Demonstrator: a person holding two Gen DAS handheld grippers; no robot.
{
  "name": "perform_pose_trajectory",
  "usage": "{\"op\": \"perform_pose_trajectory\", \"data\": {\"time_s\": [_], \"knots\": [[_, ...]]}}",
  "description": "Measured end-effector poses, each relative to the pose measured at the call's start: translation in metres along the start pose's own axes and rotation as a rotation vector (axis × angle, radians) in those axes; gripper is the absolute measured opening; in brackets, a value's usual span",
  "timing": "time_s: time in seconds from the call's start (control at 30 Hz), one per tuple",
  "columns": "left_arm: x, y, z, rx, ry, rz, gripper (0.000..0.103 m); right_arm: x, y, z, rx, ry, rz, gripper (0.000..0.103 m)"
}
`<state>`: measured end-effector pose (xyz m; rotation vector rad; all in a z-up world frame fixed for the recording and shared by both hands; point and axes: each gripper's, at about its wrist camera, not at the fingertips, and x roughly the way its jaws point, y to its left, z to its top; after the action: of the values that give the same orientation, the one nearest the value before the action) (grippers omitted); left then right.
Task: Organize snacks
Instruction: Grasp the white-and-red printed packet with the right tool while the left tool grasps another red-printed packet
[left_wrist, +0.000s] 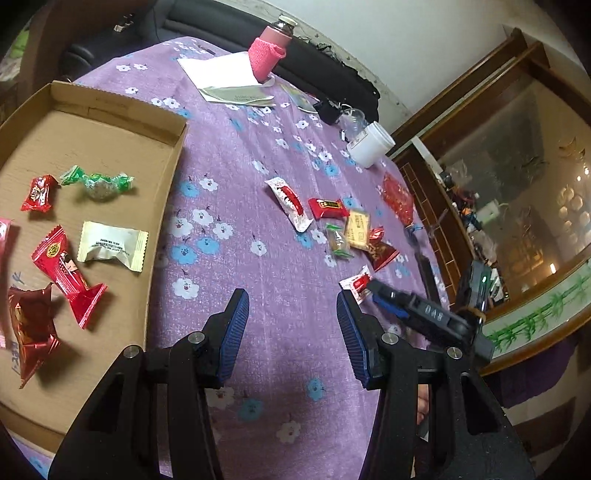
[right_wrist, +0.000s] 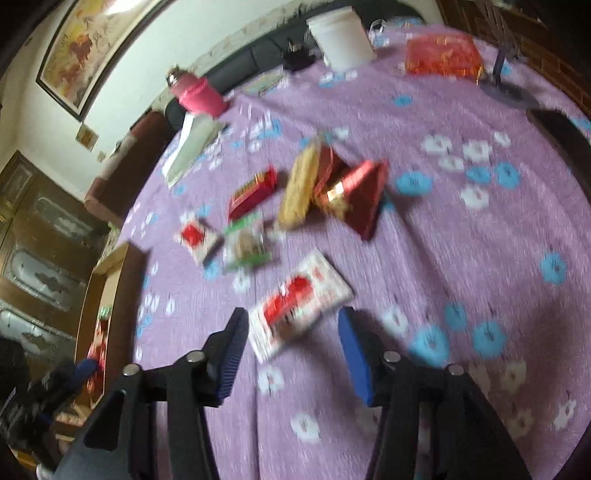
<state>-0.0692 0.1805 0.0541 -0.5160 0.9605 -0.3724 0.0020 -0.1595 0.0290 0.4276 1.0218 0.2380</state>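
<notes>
Both jaws are standing apart and empty, right gripper (right_wrist: 291, 339) lining up on the white-and-red snack packet (right_wrist: 299, 308) bound for the cardboard tray (left_wrist: 110, 110), left gripper (left_wrist: 293, 325) hovering beside it.

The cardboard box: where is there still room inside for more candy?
The far end of the cardboard box, beyond the green candy, is bare. The near part is crowded with red wrappers and a cream packet.
</notes>
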Motion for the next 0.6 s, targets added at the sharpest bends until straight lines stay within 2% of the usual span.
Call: {"op": "perform_pose_trajectory", "data": {"time_s": [0.13, 0.2, 0.23, 0.27, 0.3, 0.43, 0.5, 0.6], "knots": [[0.007, -0.002, 0.004, -0.005, 0.004, 0.034, 0.048, 0.016, 0.014, 0.007, -0.029, -0.031, -0.068, 0.066], [0.012, -0.005, 0.011, 0.006, 0.004, 0.05, 0.048, 0.024, 0.028, 0.004, -0.108, -0.05, -0.16, 0.064], [0.016, -0.006, 0.016, 0.006, 0.007, 0.057, 0.048, 0.028, 0.036, 0.003, -0.152, -0.057, -0.21, 0.061], [0.021, -0.008, 0.023, 0.001, 0.011, 0.06, 0.048, 0.032, 0.042, 0.0, -0.192, -0.071, -0.263, 0.043], [0.028, -0.009, 0.031, -0.009, 0.013, 0.06, 0.048, 0.034, 0.045, 0.0, -0.224, -0.08, -0.298, 0.034], [0.059, -0.008, 0.055, -0.048, 0.019, 0.055, 0.054, 0.029, 0.034, -0.002, -0.229, -0.104, -0.26, 0.032], [0.078, -0.006, 0.065, -0.089, 0.033, 0.046, 0.054, 0.023, 0.025, -0.002, -0.213, -0.113, -0.208, 0.032], [0.104, -0.007, 0.078, -0.138, 0.012, 0.053, 0.054, 0.017, 0.012, -0.002, -0.177, -0.123, -0.138, 0.032]]}}
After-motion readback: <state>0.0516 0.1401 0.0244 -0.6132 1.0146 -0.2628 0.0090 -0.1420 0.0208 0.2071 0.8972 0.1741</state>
